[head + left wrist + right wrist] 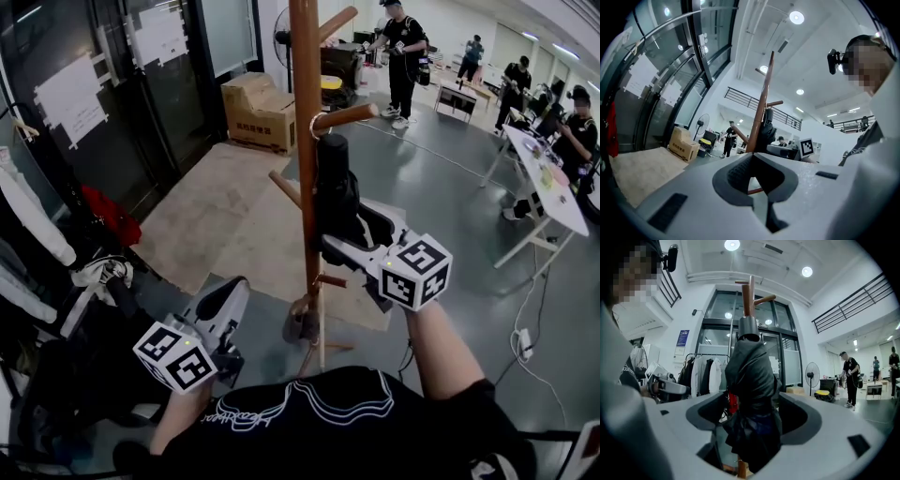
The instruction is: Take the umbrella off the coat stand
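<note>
A wooden coat stand (pixel 306 141) rises just in front of me. A folded black umbrella (pixel 335 192) hangs against its pole, its strap looped over a peg (pixel 345 116). My right gripper (pixel 342 230) reaches in from the right and is shut on the umbrella's cloth. In the right gripper view the umbrella (pixel 750 380) fills the gap between the jaws of the right gripper (pixel 750 446), with the stand's pole (pixel 749 291) behind it. My left gripper (pixel 232 298) hangs low on the left, shut and empty, apart from the stand. From the left gripper (pixel 752 187) the stand (pixel 761 112) shows ahead.
Garments on a rack (pixel 28 234) crowd the left side beside glass doors. A cardboard box (pixel 260 111) sits behind a tan floor mat (pixel 225 206). At the right stands a white table (pixel 548 178) with a cable on the floor. People (pixel 403 56) work at the back.
</note>
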Demonstrator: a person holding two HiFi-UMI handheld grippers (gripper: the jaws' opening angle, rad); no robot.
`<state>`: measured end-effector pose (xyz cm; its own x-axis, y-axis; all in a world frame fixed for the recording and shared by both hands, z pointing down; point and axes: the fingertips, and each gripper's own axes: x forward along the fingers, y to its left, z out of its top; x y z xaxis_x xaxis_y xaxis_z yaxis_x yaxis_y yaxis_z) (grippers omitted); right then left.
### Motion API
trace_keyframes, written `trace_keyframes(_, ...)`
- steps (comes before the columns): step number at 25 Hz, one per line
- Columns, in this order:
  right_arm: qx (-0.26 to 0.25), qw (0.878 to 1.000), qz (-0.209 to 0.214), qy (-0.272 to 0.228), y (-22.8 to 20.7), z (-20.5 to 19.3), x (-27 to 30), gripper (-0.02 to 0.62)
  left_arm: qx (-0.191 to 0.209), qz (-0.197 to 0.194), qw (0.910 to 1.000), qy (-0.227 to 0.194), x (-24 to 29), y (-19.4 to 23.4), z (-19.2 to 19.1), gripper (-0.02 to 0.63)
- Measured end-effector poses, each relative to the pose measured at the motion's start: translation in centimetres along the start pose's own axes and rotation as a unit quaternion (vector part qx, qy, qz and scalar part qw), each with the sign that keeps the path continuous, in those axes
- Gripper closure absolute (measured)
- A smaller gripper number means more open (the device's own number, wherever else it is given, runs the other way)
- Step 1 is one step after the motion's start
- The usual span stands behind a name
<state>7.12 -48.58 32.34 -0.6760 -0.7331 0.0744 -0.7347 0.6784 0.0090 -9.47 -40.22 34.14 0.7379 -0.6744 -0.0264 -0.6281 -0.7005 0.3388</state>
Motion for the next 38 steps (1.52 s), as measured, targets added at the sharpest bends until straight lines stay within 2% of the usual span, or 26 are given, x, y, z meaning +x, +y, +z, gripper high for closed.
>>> trace_keyframes(6,-0.006,1.0,0.027,0.008,-0.3,-0.4,1.8,0.263,-0.002,0.03,0.9995,-0.011,0.1,1.0,0.1,0.601)
trace_keyframes(10,-0.007,1.0,0.025,0.0,-0.8,-0.6,1.6,0.326,-0.006,0.043,0.9989,-0.017,0.3,1.3,-0.5,0.601)
trace_keyframes(19,-0.014,0.999,0.039,-0.01,-1.2,-0.5,1.1,0.347,-0.013,0.068,0.9973,-0.025,1.2,1.2,-1.6,0.601)
trace_keyframes(38,-0.005,0.998,0.05,-0.042,-0.7,0.6,0.4,0.356,-0.017,0.082,0.9953,-0.049,0.6,0.9,-2.2,0.601)
